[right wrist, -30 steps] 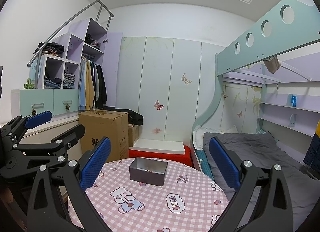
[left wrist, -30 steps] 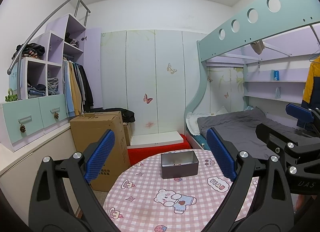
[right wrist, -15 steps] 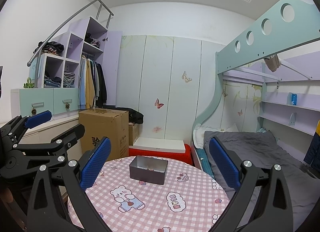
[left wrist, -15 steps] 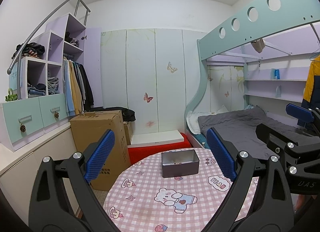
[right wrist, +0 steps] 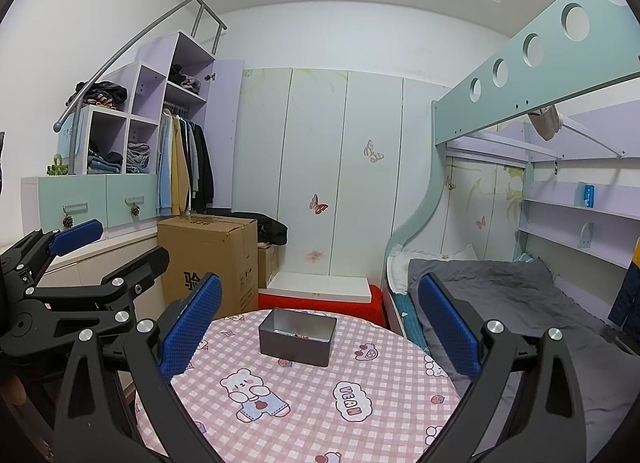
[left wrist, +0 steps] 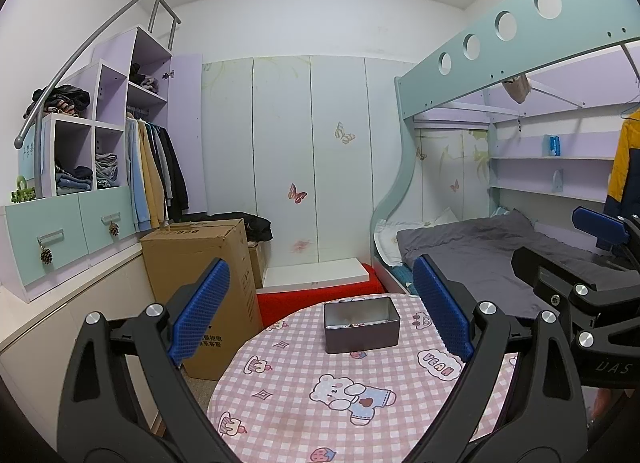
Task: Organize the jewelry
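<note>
Two empty claws, left claw (left wrist: 320, 311) and right claw (right wrist: 320, 321), spread; one tin (left wrist: 361, 324).

Matt grey metal for the tin (left wrist: 361, 325), dully reflective inside. Soft printed cloth, pink-checked, over the desk (left wrist: 304, 379); plain brown corrugated card on the box (left wrist: 200, 263). Matt black plastic with bright steel screws on the left gripper (left wrist: 320, 311), rough blue dimpled rubber on its pads (left wrist: 200, 315).

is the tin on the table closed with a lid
No, the grey tin stands open on the checked tablecloth, with no lid on it and a few small items visible at its bottom.
</note>
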### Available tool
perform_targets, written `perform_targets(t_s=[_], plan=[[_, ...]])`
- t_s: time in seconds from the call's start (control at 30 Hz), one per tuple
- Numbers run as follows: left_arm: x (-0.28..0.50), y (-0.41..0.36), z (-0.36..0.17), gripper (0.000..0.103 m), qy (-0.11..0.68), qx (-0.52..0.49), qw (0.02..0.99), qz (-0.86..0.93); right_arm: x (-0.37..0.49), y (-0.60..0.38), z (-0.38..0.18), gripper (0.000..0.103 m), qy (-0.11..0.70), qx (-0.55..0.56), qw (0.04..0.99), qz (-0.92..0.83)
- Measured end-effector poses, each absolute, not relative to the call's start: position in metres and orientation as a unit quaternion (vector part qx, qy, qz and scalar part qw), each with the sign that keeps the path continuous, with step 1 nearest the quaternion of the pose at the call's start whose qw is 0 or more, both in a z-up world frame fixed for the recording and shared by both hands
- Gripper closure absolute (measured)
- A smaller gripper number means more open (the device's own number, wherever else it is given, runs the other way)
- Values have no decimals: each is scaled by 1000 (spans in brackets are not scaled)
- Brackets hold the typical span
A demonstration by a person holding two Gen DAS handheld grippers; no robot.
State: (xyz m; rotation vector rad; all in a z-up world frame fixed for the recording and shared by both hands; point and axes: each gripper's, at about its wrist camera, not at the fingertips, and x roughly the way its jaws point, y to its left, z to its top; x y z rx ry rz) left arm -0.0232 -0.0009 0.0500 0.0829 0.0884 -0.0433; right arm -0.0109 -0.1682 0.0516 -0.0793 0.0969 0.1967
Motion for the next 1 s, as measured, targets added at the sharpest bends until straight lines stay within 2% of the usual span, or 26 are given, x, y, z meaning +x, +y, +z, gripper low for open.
perform_targets(t_s=[1.0], plan=[[-20, -1, 50, 12, 46, 43, 998, -22, -7, -170, 50, 8, 51, -40, 993, 96]])
